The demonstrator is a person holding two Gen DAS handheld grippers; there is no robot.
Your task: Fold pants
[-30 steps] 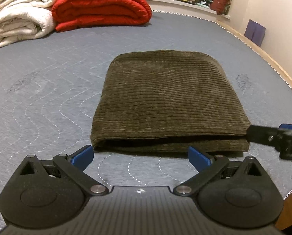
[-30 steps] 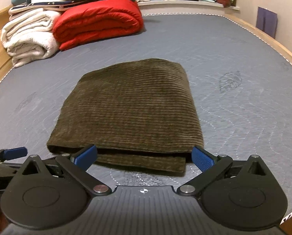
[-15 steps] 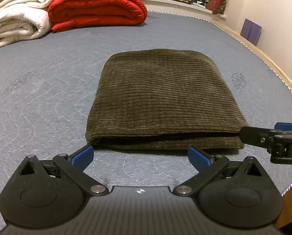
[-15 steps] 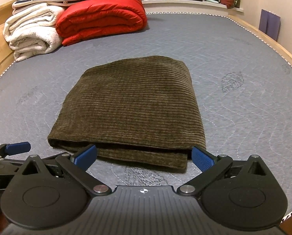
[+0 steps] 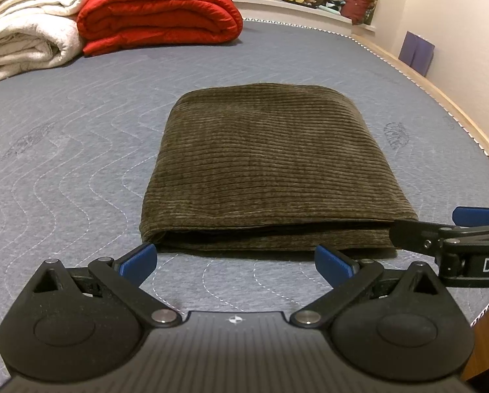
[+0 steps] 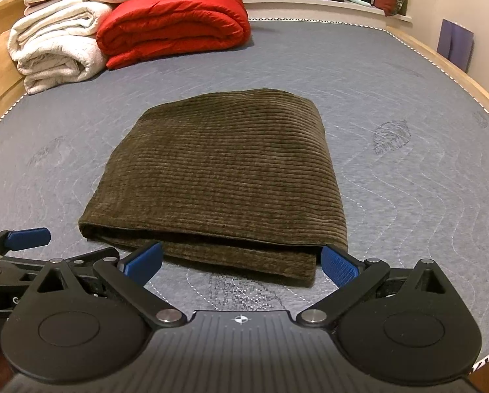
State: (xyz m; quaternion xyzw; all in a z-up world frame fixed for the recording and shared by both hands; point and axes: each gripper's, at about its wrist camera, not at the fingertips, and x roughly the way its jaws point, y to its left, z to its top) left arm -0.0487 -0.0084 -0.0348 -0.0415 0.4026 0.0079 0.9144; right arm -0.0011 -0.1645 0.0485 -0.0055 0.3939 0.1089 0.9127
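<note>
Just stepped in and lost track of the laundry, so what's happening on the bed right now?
A person is folding pants with a handheld gripper in each hand. The brown corduroy pants lie folded into a compact rectangle on the grey mattress. The left gripper and right gripper are both open, sitting at the near edge of the bundle and holding nothing. A red comforter and white blankets are stacked at the far end.
</note>
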